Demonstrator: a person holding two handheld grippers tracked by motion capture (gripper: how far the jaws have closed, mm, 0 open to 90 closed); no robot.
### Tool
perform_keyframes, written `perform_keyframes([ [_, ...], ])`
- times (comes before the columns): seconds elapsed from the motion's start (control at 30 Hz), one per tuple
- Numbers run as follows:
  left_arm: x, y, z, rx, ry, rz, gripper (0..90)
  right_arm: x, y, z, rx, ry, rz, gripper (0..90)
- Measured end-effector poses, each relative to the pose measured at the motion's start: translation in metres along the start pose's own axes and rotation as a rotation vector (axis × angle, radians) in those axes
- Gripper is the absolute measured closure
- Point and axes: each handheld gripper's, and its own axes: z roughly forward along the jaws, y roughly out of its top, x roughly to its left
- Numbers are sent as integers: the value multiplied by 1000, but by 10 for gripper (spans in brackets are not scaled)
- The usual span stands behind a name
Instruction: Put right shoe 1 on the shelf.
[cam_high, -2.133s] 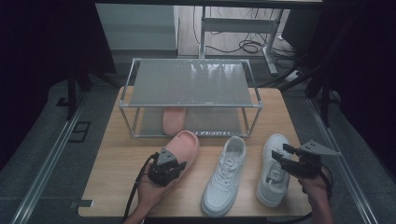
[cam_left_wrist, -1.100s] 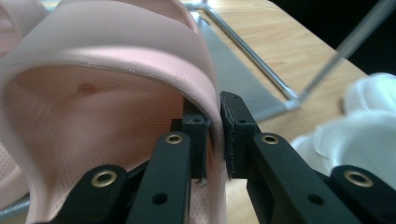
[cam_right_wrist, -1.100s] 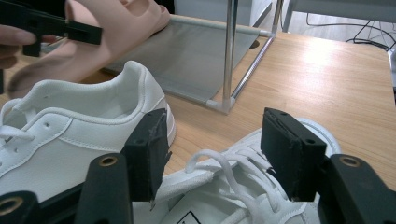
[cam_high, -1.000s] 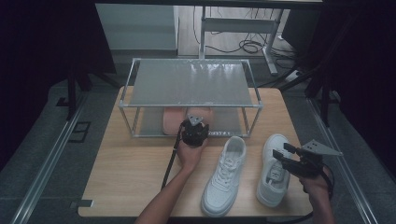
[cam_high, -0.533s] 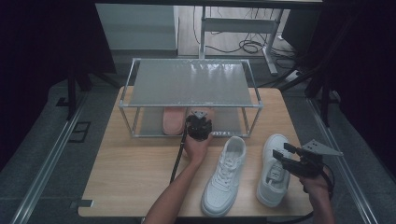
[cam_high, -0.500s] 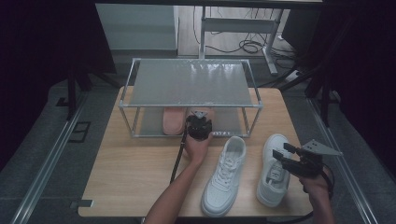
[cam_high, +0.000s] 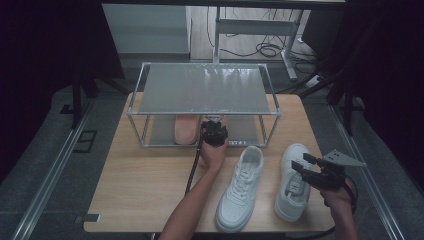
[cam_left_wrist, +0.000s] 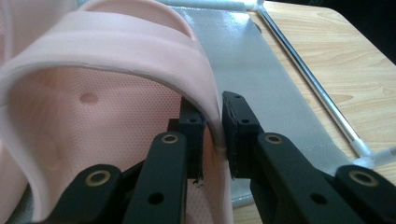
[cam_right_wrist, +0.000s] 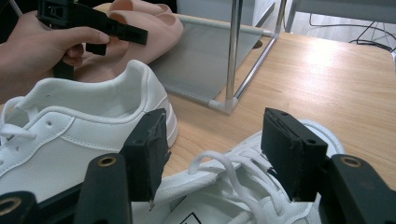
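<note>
I count two pink slippers. One pink slipper (cam_left_wrist: 116, 60) has its strap edge between my left gripper's (cam_left_wrist: 212, 126) jaws, on the lower shelf of the rack (cam_high: 205, 90). Those jaws have just been easing apart, yet the strap sits pinched in the narrow gap with the pads against it, so I read it as gripped. The second pink slipper (cam_high: 186, 129) lies just beside the left gripper, under the same shelf top.

Two white sneakers as well: the first white sneaker (cam_high: 241, 187) lies near the left forearm, and the second white sneaker (cam_high: 291, 181) is directly under my right gripper (cam_right_wrist: 212, 149) — its laces show between jaws that stand wide apart, gripping nothing.

Two grippers, one rack, one wooden table (cam_high: 145, 185).

The left gripper view gives the strap's edge and the grey shelf mat close up — the high view hides that contact behind the gripper body. The right gripper view shows the left hand (cam_right_wrist: 42, 42) from the side, with a slipper beyond it.
</note>
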Motion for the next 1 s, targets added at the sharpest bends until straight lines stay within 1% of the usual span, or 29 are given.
perform_keyframes([
  [0.1,0,1,0,-3,9,-3,787,1,0,1,0,1,0,414],
  [0.23,2,1,-1,0,10,-2,769,2,0,1,2,5,-5,413],
  [0.27,2,2,-2,0,11,-1,761,2,0,1,2,5,-5,413],
  [0.33,2,2,-2,-5,8,1,713,2,0,1,2,4,-3,413],
  [0.37,3,2,-4,-3,7,9,713,2,0,1,4,3,-4,413],
  [0.4,4,2,-7,-5,-12,10,636,2,0,1,2,3,-2,413],
  [0.43,6,2,-9,1,-16,25,619,2,0,1,2,3,-1,413],
  [0.47,6,2,-9,1,-16,25,609,2,0,1,2,3,-1,413],
  [0.5,10,1,-15,-18,-42,48,588,2,-1,2,5,4,-4,413],
  [0.57,15,-2,-21,-19,-63,60,569,3,-1,3,8,5,-4,413],
  [0.6,17,-4,-25,-25,-64,53,562,3,-1,3,10,5,-5,413],
  [0.63,14,-7,-29,-25,-54,-32,555,4,-1,3,11,6,-6,413],
  [0.67,17,-9,-33,-30,-63,-24,549,4,0,3,10,7,-6,412],
  [0.83,32,-21,-56,-40,-121,1,562,4,0,3,11,2,-3,412],
  [0.9,37,-27,-66,-40,-145,14,599,3,0,2,13,-1,-3,412],
  [1.0,42,-33,-77,-37,-178,47,676,3,0,2,13,-1,-3,412],
])
